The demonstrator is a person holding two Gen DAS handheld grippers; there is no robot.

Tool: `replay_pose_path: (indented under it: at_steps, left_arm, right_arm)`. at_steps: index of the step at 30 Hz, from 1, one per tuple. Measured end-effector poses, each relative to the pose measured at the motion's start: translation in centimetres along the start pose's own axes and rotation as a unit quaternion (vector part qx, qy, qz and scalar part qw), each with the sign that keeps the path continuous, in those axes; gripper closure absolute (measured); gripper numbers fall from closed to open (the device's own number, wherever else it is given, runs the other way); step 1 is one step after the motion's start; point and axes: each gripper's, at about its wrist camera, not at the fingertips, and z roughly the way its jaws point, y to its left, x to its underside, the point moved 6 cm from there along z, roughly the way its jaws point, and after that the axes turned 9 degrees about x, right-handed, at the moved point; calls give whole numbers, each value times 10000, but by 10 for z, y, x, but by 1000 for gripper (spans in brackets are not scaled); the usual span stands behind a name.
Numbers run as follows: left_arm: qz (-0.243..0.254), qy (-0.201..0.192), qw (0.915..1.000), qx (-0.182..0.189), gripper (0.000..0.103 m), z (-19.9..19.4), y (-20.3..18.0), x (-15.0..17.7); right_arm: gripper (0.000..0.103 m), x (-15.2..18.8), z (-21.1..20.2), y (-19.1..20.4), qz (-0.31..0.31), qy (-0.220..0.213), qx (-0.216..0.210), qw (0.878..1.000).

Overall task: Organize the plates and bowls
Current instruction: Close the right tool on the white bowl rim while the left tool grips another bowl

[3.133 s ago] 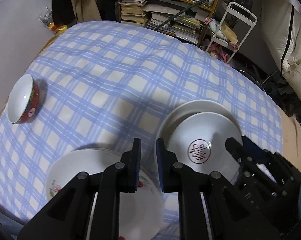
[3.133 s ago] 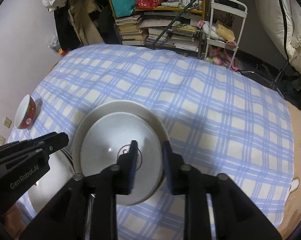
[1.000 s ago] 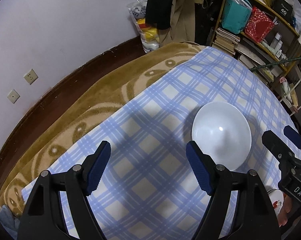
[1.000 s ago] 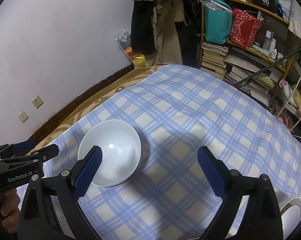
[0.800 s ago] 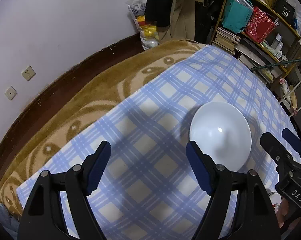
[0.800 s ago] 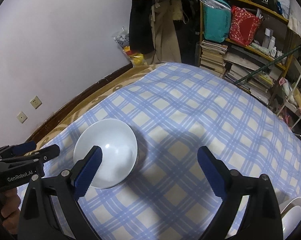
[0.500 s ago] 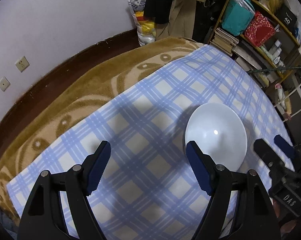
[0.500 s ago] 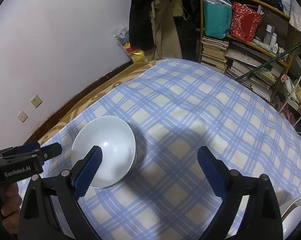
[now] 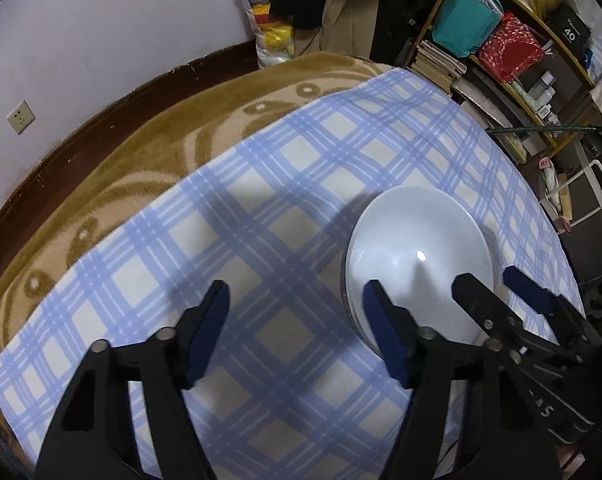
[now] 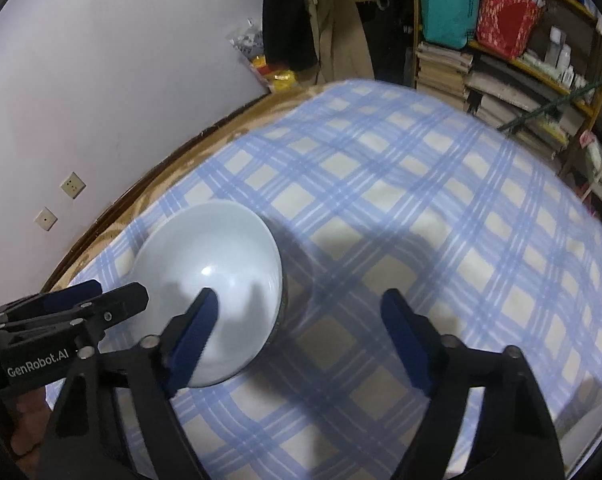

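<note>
The blue checked cloth [image 9: 261, 240] over the surface filled both views, where a few seconds back the plates sat right under the grippers. The white bowl [image 9: 417, 256] now sat alone near the cloth's edge. The left gripper [image 9: 297, 332] and right gripper [image 10: 297, 332] had both dropped toward it, jaws closing but empty, probably lining up on its rim, though the right view's blurry.
</note>
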Motion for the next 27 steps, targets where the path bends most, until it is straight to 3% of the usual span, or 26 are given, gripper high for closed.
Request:
replay_pose_path:
  at_steps: [1, 3, 5, 7, 8, 9, 11, 14, 19, 27]
  left_arm:
    - [-9, 28, 10000, -1, 44, 3, 0, 0]
    - [-9, 112, 9999, 63, 51, 11, -1, -1]
    - [120, 135, 9998, 34, 55, 18, -4, -4]
    - [149, 223, 9995, 150, 64, 25, -8, -2]
    - [153, 260, 9993, 217, 72, 28, -10, -2]
    - [197, 298, 9988, 328, 85, 30, -14, 0]
    - [302, 370, 9981, 378, 91, 35, -23, 3]
    - [310, 314, 9987, 267, 90, 36, -28, 5]
    - [66, 308, 9983, 486, 90, 30, -29, 5]
    - [595, 157, 9968, 508, 91, 3, -62, 13]
  right_arm:
    - [31, 1, 7, -2, 88, 97, -30, 9999]
    - [49, 3, 17, -4, 242, 253, -127, 9993]
    - [57, 4, 24, -6, 384, 369, -263, 9982]
    - [75, 2, 25, -3, 378, 357, -436, 9977]
    - [85, 3, 27, 0, 357, 436, -536, 9970]
    - [88, 3, 29, 2, 332, 529, -576, 9964]
    - [90, 6, 33, 9, 277, 678, -682, 9950]
    - [89, 6, 31, 12, 216, 660, -562, 9960]
    - [90, 10, 20, 11, 99, 737, -445, 9962]
    - [90, 15, -12, -12, 312, 692, -481, 9959]
